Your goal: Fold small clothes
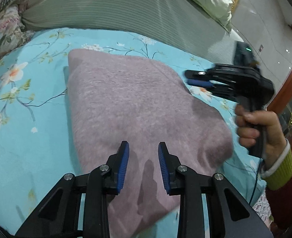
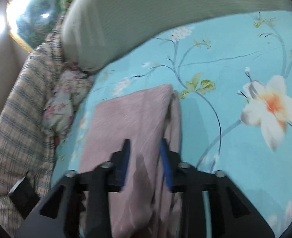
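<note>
Left wrist view shows the folded pink garment (image 1: 138,107) on the floral bedsheet (image 1: 26,119) beneath the spread left hand-held gripper (image 1: 143,148), whereas only the right wrist view shows the right hand-held gripper (image 2: 145,144) spread above that garment's layered edge.

The left wrist view looks down from close above the garment (image 1: 138,107), facing the bed's (image 1: 26,138) far edge, where a grey cushion (image 1: 116,6) runs. The right gripper (image 1: 197,79) shows at its right. The right wrist view is blurred, sits close over the garment's (image 2: 130,119) edge and faces leftward across the bed (image 2: 225,59). Both share garment, sheet and cushion (image 2: 146,10).
</note>
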